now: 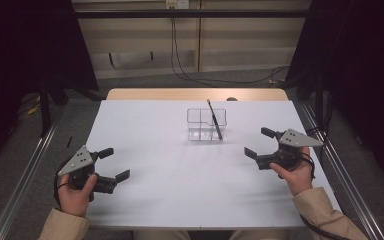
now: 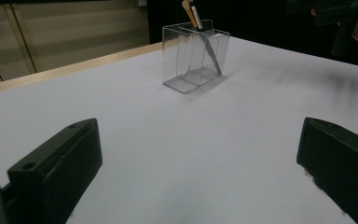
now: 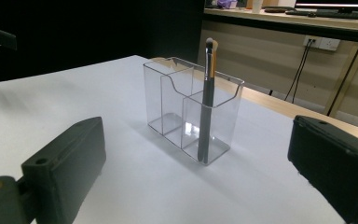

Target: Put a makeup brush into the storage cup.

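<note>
On white table [image 1: 180, 170], toward far middle: clear plastic organizer [image 1: 207, 124] with compartments, upright. Makeup brush [image 1: 214, 120] stands tilted in right-end compartment, bristles up, handle leaning on rim. Left gripper [image 1: 114, 164] near front left edge, jaws spread wide, holding nothing. Right gripper [image 1: 259, 142] at right side, jaws also wide apart, empty, nearer organizer. Both well apart from brush. Step looks like resting between moves, brush already in place. Next move likely: right gripper reaches toward brush handle, closes above rim

The high view looks down on the table [image 1: 145, 150] from above; both gripper views sit low between their jaws, facing the shared clear holder [image 2: 195, 56].
</note>
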The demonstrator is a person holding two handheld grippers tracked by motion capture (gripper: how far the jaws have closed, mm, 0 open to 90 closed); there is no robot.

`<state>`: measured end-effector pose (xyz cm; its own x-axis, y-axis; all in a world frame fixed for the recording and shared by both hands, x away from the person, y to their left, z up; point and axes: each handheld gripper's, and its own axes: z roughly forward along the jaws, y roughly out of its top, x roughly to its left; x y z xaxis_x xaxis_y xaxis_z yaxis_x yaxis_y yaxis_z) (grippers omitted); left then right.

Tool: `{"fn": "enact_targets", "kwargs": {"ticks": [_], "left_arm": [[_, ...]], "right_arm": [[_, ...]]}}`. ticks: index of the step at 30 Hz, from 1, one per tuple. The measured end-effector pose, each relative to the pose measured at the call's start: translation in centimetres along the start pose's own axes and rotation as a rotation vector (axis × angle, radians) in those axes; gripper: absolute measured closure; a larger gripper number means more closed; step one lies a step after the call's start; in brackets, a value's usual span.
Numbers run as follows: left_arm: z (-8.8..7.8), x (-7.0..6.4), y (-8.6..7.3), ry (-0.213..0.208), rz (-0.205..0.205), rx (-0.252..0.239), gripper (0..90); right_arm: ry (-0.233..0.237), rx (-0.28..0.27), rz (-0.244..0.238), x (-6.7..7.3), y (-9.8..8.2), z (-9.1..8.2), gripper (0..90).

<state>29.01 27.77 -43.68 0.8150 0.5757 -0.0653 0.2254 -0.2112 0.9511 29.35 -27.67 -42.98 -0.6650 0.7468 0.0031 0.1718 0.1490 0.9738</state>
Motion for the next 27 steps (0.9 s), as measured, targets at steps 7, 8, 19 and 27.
{"fn": "enact_targets", "kwargs": {"ticks": [7,8,19,27], "left_arm": [[0.0,0.0,0.1,-0.002,0.002,-0.001,0.0],[0.0,0.0,0.1,0.000,0.002,-0.001,0.0],[0.0,-0.1,0.1,-0.003,0.002,-0.001,0.0],[0.1,-0.1,0.1,-0.004,0.001,-0.001,0.1]], "right_arm": [[-0.009,0.009,-0.001,-0.1,-0.3,-1.2,3.9],[-0.011,0.010,-0.001,-0.1,-0.4,-1.3,3.9],[-0.020,0.014,-0.001,0.0,-0.7,-2.9,3.7],[-0.031,0.020,-0.005,-0.1,-1.1,-3.9,3.8]]}}
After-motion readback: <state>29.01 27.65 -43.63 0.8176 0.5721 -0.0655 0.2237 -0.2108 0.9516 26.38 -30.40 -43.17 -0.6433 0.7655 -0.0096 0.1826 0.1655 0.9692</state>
